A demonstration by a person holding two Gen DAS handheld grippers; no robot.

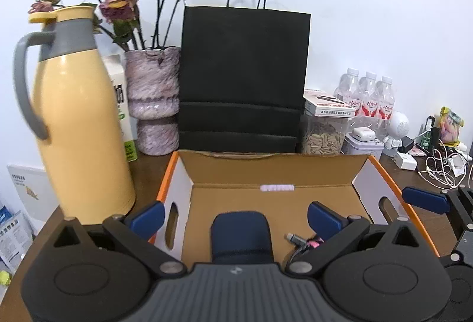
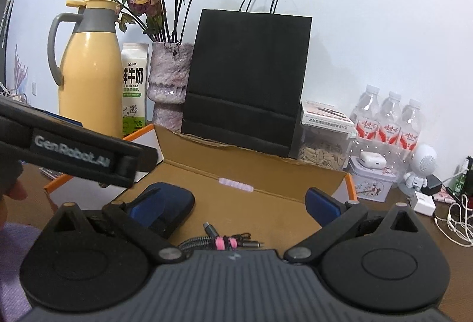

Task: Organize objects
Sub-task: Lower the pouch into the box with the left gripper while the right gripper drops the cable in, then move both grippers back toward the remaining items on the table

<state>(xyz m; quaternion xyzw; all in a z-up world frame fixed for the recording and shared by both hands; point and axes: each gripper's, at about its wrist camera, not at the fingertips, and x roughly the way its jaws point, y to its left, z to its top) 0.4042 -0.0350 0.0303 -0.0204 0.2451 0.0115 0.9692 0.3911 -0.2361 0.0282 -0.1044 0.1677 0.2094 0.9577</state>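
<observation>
This looks like a lived-in home corner: a brown surface (image 1: 147, 171) pushed against a plain white wall, crowded with a yellow thermos jug (image 1: 79, 115), dried roses in a mottled vase (image 1: 153, 97), a milk carton (image 2: 134, 88), bottled water (image 2: 387, 118), a jar of seeds (image 1: 323, 135), and tangled charger cables (image 1: 440, 171).
</observation>
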